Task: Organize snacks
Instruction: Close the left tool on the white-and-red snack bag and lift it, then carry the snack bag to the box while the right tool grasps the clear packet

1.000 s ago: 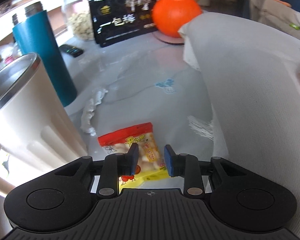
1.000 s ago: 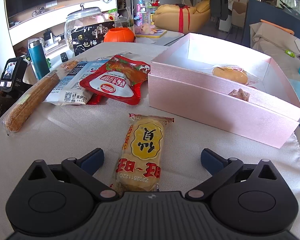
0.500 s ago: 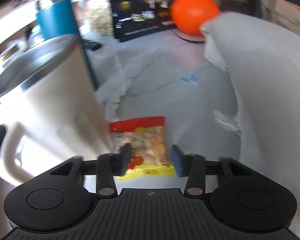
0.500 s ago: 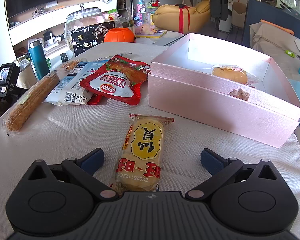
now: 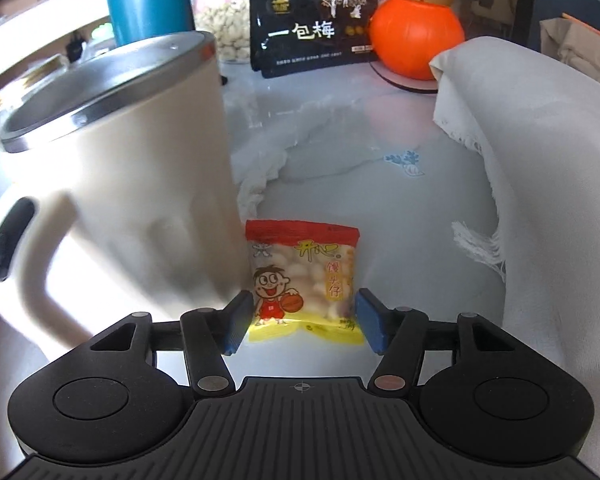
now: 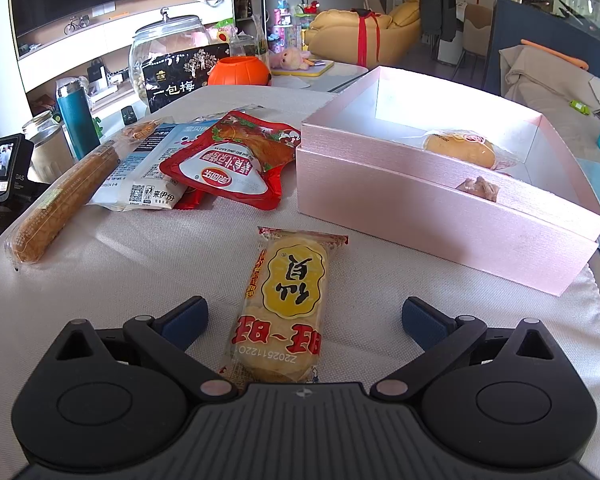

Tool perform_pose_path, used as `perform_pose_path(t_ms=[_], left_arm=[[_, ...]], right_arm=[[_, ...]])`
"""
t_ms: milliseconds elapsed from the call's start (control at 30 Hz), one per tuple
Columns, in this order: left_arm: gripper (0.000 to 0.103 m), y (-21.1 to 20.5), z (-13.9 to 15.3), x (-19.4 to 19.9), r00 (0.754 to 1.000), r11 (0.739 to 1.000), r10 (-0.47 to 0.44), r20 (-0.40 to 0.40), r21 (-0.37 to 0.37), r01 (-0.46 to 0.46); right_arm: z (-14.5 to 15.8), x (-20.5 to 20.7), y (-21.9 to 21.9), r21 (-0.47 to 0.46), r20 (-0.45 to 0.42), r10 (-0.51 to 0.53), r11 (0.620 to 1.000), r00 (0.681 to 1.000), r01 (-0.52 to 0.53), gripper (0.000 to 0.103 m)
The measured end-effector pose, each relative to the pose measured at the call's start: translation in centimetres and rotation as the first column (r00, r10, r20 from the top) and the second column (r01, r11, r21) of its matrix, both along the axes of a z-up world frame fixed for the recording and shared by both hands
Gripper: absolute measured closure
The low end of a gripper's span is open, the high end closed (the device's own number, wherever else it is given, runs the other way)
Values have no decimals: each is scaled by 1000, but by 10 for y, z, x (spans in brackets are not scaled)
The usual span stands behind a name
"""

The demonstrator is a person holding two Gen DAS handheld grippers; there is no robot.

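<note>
My left gripper (image 5: 303,322) is open, its blue pads on either side of a small red and yellow snack packet (image 5: 305,280) that lies on the glossy table beside a cream mug (image 5: 112,184). My right gripper (image 6: 305,320) is wide open and empty over a yellow rice cracker packet (image 6: 286,304) on the white cloth. The pink box (image 6: 440,200) at the right holds a bun (image 6: 460,148) and a brown snack (image 6: 480,189). A red pouch (image 6: 228,160), a blue-white packet (image 6: 148,172) and a wrapped corn cob (image 6: 64,200) lie at the left.
A teal bottle (image 5: 148,4), a black snack bag (image 5: 312,24), a glass jar (image 5: 224,28) and an orange pumpkin bowl (image 5: 416,36) stand at the back. The white cloth's edge (image 5: 540,160) hangs at the right in the left wrist view.
My left gripper has opened wider and swung left towards the mug, so the packet now sits straight between its pads. The right gripper has not moved.
</note>
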State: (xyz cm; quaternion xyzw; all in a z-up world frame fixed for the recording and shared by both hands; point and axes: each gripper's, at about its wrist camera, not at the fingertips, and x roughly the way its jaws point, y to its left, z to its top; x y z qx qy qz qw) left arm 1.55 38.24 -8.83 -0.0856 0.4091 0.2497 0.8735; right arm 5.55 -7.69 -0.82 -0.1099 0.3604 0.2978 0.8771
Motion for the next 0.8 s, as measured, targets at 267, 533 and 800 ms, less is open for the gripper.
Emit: perform_pose_path(t_ms=[267,533,800], left_arm=[[49,-5,1,18,1000,999,-17,-17,-31,17],[50,-30,38,-20,990,993,-114,77,9,114],[50,-67,112,-37,962,984,-169,216,85,154]], right_arm=[[0,0,0,1,1,0,1000,1000,0,0],[3,-1,-4,3,-14,13,1000,1000,-13,0],[13,4,4,-9,-63,54,998,997,-54,7]])
